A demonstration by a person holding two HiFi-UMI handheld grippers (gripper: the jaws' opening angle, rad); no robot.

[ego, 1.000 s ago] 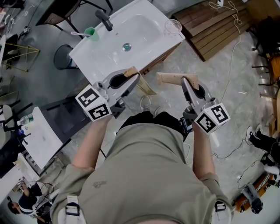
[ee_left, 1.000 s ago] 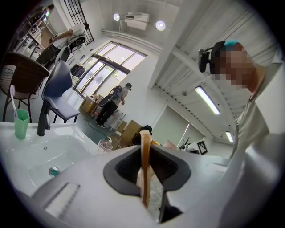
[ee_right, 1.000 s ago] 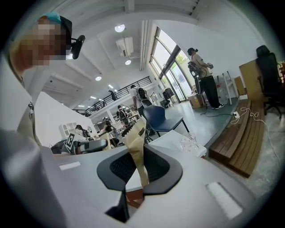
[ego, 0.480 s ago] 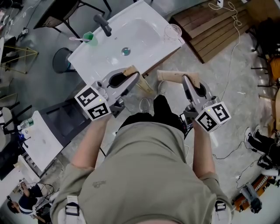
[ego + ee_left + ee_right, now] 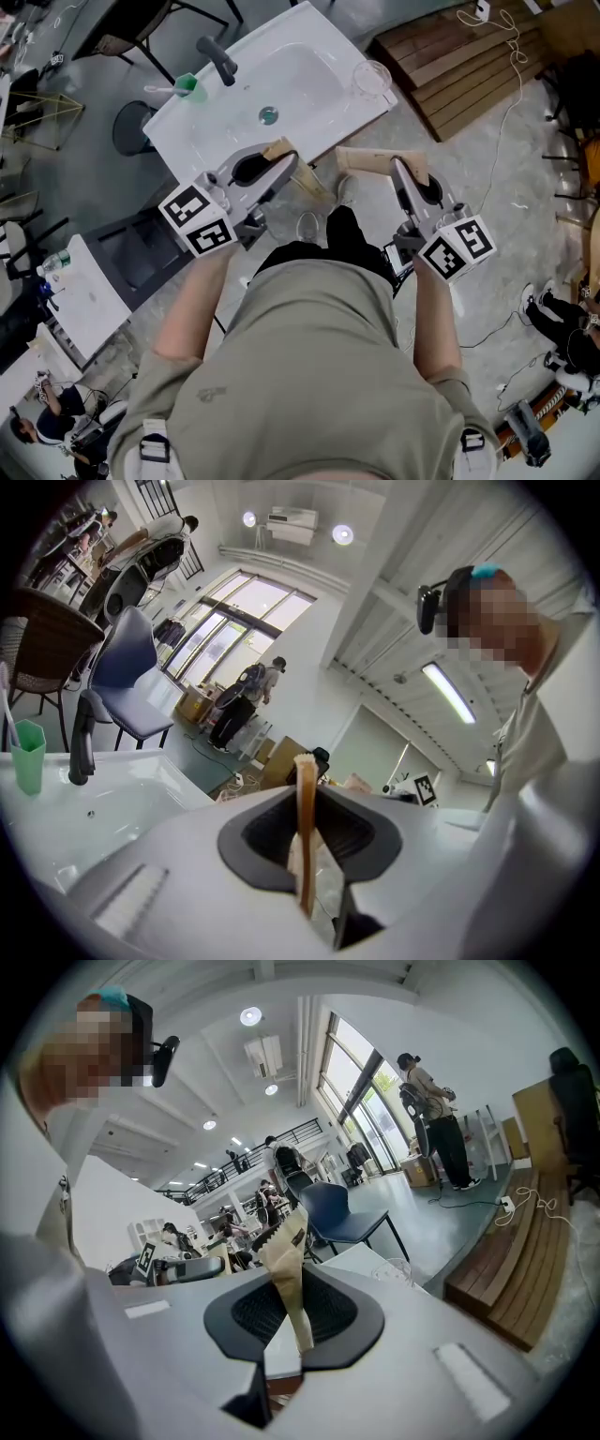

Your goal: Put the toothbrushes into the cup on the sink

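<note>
Carrying is the step in hand: you stand before the sink [image 5: 309, 66], and both packets are not yet delivered. At far left, the green cup [image 5: 191, 86] sits on the sink's rim near the faucet [image 5: 217, 58], with one white toothbrush [image 5: 157, 91] in it. Your left tongs [image 5: 286, 167] are clenched on a thin brown paper packet [image 5: 278, 150], probably a wrapped toothbrush, held at the sink's front edge. Your right tongs [image 5: 398, 174] grasp a similar tan packet [image 5: 361, 164], off the sink and above the floor. A clear cup [image 5: 372, 78] stands at the sink's right corner. Next, I judge, you must reach forward, bring one packet upright over a cup, and only then release it.
</note>
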